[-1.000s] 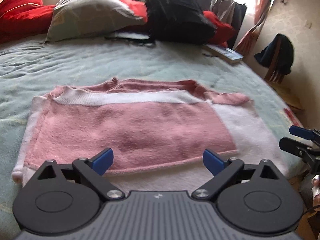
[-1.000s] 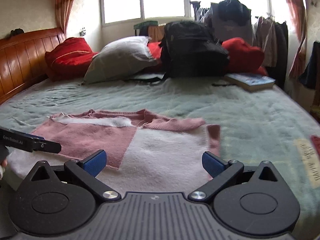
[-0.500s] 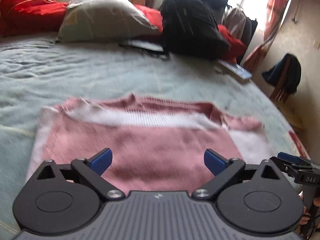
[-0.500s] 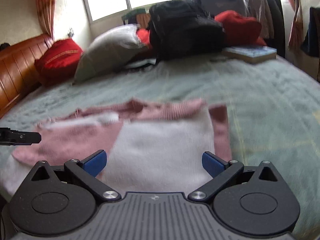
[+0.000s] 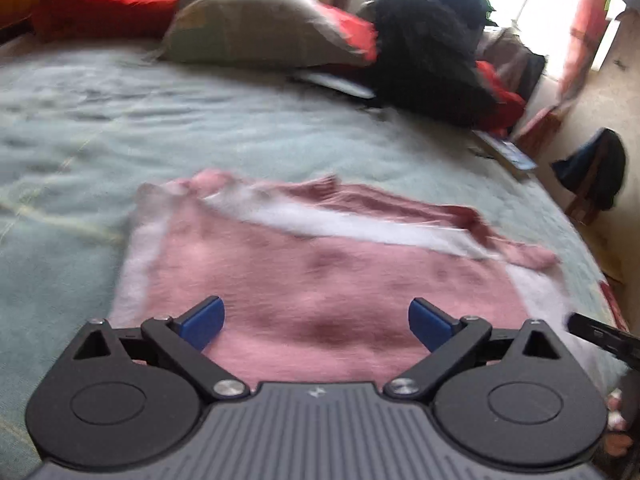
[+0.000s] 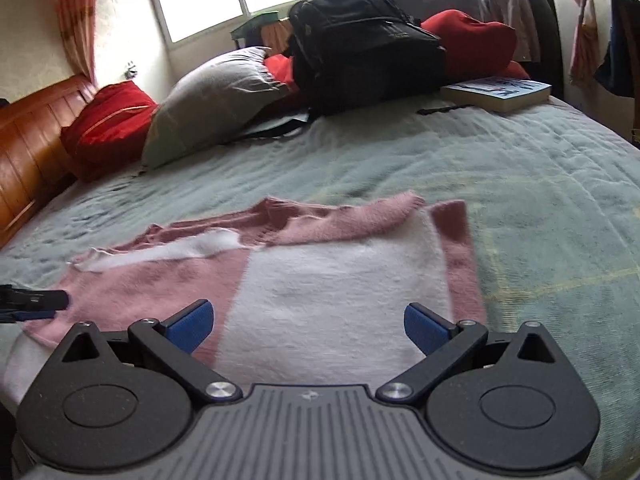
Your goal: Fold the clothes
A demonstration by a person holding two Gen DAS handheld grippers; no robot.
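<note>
Sweater (image 6: 304, 280) lies folded flat on the near part of your bed (image 6: 520, 184), while your left gripper (image 5: 316, 322) and right gripper (image 6: 306, 322) hover over its near edge, fingers wide apart.

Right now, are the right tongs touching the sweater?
Cannot tell. Right wrist view shows the right tongs open over the sweater, but whether the fingertips rest on the knit is unclear.

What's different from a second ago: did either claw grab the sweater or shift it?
Neither claw grabbed anything. The left claw and right claw both came forward and low over the near edge of the pink and white sweater, jaws wide open and empty throughout. The sweater lies flat on the green blanket in the same partly folded shape. Pillows, backpack and book are unmoved.
</note>
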